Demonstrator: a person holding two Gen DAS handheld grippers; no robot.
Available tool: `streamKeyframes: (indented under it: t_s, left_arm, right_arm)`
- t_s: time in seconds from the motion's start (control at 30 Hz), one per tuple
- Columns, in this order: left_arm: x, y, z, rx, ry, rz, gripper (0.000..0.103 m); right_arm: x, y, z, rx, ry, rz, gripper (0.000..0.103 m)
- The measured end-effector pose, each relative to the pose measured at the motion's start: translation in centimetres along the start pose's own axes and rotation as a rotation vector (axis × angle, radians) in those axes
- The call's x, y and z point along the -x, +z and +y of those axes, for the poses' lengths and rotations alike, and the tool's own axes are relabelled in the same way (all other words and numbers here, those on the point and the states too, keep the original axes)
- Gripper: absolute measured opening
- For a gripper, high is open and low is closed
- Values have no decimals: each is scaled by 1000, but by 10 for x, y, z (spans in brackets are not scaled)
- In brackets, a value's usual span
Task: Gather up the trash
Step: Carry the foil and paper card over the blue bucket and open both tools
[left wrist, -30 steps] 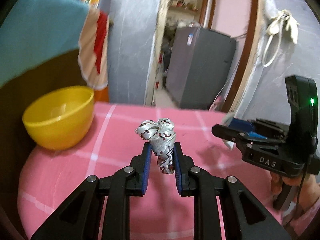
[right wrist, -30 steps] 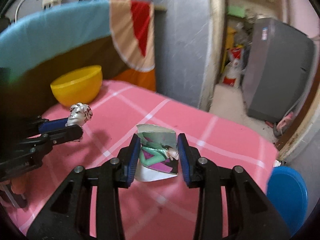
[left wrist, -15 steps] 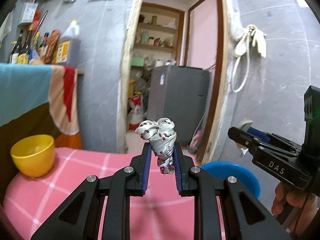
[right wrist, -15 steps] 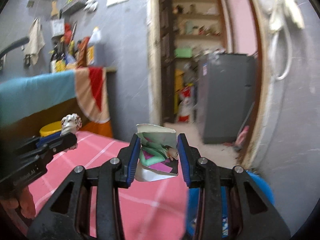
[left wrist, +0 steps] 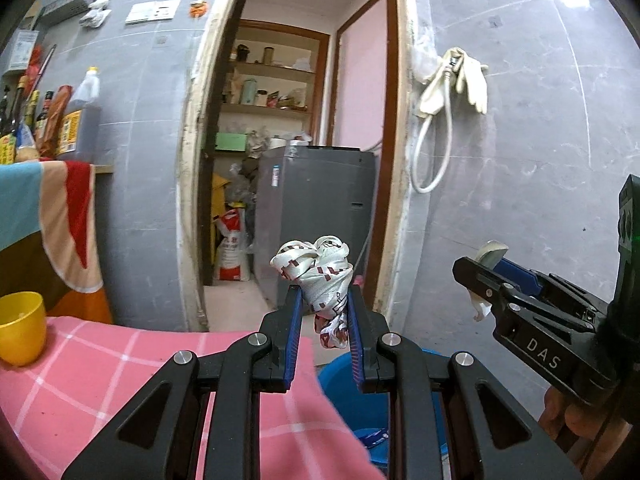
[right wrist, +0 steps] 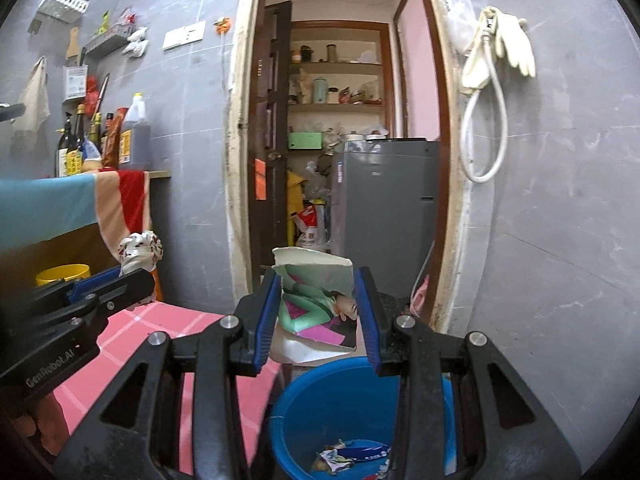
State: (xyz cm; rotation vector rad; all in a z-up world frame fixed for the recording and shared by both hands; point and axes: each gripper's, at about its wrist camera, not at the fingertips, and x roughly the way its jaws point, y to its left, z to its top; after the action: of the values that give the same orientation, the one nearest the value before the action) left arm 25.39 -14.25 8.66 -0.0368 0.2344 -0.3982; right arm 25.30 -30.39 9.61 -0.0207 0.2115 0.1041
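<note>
While clamped in left gripper (left wrist: 322, 312), crumpled wrapper (left wrist: 320, 276) sits short of blue bucket (right wrist: 344, 400); right gripper (right wrist: 317, 312) pinching printed card (right wrist: 320, 304) above rim. Early release w/o centring could miss onto pink cloth (left wrist: 100, 360).

We see a pink desk cloth (left wrist: 100, 364) with a white check. The bowl (left wrist: 20, 328) is yellow, the bucket (right wrist: 340, 404) blue. The crumpled wrapper (left wrist: 316, 276) is white with dark red marks; the card (right wrist: 316, 300) is white printed green, magenta, black. Both tools (left wrist: 322, 312) (right wrist: 318, 304) are black with blue pads. The wall (left wrist: 520, 160) is grey.
</note>
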Motion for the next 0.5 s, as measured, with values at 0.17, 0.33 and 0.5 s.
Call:
streamKeyframes:
  t_s: [0.17,0.33,0.5]
  left_arm:
    - [-14,-2,-17,-20,-27,22,18]
    - [-29,-6,-27,-9,-46,58,18]
    - [-44,-10,-34,1,-57,98,18]
  right_arm:
    - [6,-6,-21,-28,-22,8,41]
    - [5,-11,-35,-38,-42,31,41]
    - [0,-18,-47,-53,-59,61,41]
